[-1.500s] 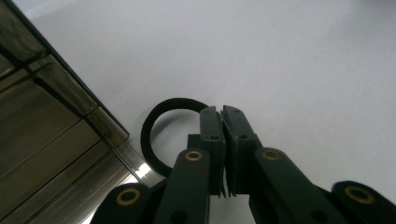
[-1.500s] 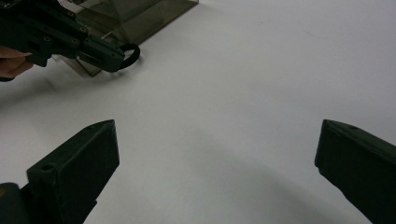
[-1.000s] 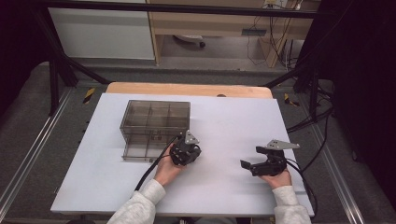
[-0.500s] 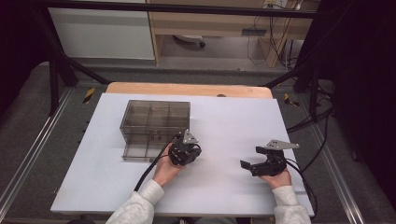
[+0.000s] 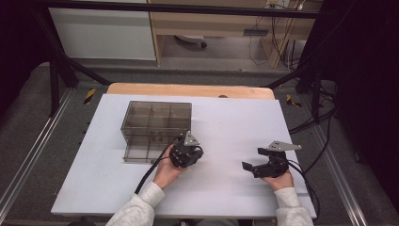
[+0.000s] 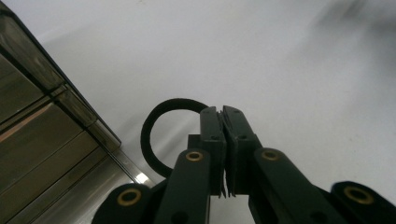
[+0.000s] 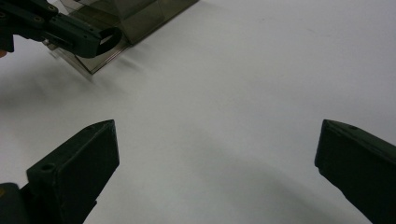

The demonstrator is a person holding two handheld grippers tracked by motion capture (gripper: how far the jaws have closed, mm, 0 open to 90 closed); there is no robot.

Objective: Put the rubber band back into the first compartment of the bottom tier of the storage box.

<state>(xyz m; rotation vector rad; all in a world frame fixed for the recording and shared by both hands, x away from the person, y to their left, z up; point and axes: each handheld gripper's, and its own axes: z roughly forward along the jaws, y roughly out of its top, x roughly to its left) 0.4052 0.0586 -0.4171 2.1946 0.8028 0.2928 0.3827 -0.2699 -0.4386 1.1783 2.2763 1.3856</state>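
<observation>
A smoky clear plastic organiser box (image 5: 156,123) with several compartments stands on the white table (image 5: 226,122), left of centre. Just right of its near corner my left gripper (image 5: 187,145) is shut on a black rubber ring (image 6: 161,137); the pads pinch the ring's rim and the loop sticks out to one side, near the box's corner (image 6: 100,130). The same ring (image 7: 111,38) hangs at the left gripper's tip (image 7: 95,44) in the right gripper view. My right gripper (image 5: 251,165) rests low over the table at the right, jaws wide open with nothing between them.
A wooden board edge (image 5: 188,89) runs along the table's far side. Black frame bars (image 5: 56,70) and cables (image 5: 315,117) flank the table. Bare white surface lies between the two grippers and behind them.
</observation>
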